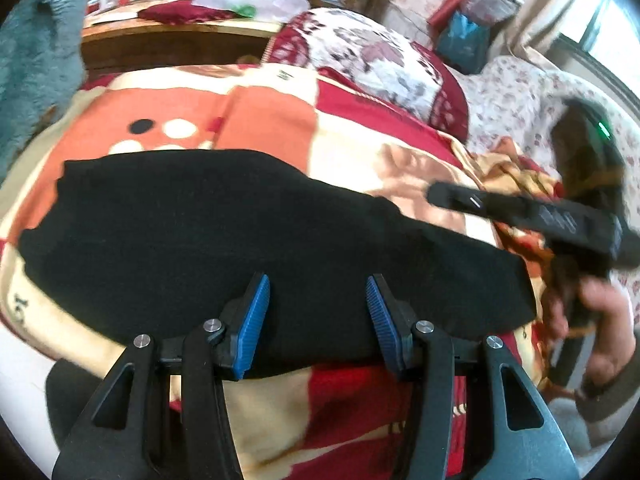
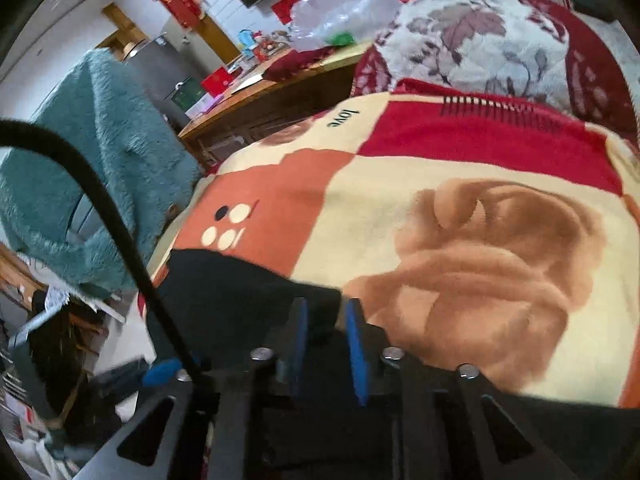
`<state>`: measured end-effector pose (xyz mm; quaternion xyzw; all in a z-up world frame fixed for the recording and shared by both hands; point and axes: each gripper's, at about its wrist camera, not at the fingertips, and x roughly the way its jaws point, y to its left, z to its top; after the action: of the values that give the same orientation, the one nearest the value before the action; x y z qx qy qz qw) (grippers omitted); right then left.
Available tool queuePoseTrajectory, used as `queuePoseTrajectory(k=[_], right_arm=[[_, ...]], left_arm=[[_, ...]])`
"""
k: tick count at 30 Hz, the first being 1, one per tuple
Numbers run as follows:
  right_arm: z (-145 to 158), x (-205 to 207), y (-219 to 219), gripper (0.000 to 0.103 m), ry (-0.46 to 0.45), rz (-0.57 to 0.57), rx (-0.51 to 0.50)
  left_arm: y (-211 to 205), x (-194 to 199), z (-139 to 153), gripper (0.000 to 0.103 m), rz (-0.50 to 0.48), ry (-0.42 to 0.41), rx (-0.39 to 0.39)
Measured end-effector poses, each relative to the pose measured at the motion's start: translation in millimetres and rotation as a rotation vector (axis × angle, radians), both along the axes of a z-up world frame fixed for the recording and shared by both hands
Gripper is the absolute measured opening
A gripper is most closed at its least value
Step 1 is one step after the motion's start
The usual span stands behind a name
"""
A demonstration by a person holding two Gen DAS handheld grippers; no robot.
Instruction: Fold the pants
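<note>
Black pants [image 1: 224, 232] lie in a folded, long flat shape on a red, orange and cream blanket [image 1: 272, 112]. My left gripper [image 1: 318, 292] is open above their near edge, blue pads [image 1: 256, 320] apart with nothing between them. The right gripper shows in the left wrist view as a black body [image 1: 532, 216] held by a hand, off the pants' right end. In the right wrist view my right gripper [image 2: 326, 320] has its blue pads [image 2: 356, 344] close together, with black pants fabric [image 2: 240, 292] at and under them; whether they pinch it is unclear.
A floral pillow [image 1: 376, 60] lies at the head of the bed. A teal fluffy garment [image 2: 92, 168] hangs on the left. A wooden table [image 2: 256, 92] with a plastic bag [image 2: 340, 12] stands behind. A black cable [image 2: 100, 200] crosses the right wrist view.
</note>
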<state>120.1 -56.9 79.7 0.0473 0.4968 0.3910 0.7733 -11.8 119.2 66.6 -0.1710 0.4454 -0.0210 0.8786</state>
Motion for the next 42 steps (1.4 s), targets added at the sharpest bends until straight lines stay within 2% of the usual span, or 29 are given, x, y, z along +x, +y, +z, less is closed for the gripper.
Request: queuePoseTrajectory(k=[1, 2, 6, 10, 14, 17, 27, 31, 34, 37, 42], right_arm=[[3.5, -6.5, 1.8, 0.038, -0.022, 0.009, -0.007], [7.1, -13.7, 2.0, 0.040, -0.046, 0.011, -0.014], [14.9, -33.4, 8.0, 0.043, -0.080, 0.030, -0.003], [15.4, -44.3, 23.9, 0.044, -0.076, 0.082, -0.012], [14.3, -45.1, 36.7, 0.045, -0.043, 0.084, 0.003], [14.2, -45.2, 48.1, 0.046, -0.023, 0.101, 0.007], [24.4, -54.2, 97.6, 0.047, -0.092, 0.227, -0.053], [24.8, -52.1, 91.1, 0.048, -0.076, 0.200, -0.038], [21.2, -54.6, 66.8, 0.048, -0.064, 0.151, -0.051], [13.4, -60.5, 23.8, 0.049, -0.054, 0.076, -0.093], [-4.1, -78.3, -68.5, 0.049, 0.009, -0.108, -0.169]], left_arm=[[5.8, -1.6, 2.4, 0.050, 0.023, 0.002, -0.003], [12.8, -4.1, 5.2, 0.050, 0.046, 0.000, -0.010], [37.3, -12.5, 11.4, 0.050, 0.134, 0.008, -0.015], [59.3, -21.4, 9.9, 0.050, 0.213, 0.035, -0.033], [75.0, -30.5, 6.2, 0.050, 0.269, 0.060, -0.041], [85.9, -37.1, 4.5, 0.050, 0.298, 0.067, -0.058], [109.4, -49.0, -1.4, 0.050, 0.348, 0.079, -0.090], [105.5, -46.3, 2.3, 0.050, 0.324, 0.069, -0.084], [88.8, -36.3, 9.7, 0.050, 0.271, 0.052, -0.082], [60.2, -19.2, 14.3, 0.050, 0.167, 0.045, -0.083], [-6.3, 21.8, 12.5, 0.052, -0.070, 0.062, -0.132]])
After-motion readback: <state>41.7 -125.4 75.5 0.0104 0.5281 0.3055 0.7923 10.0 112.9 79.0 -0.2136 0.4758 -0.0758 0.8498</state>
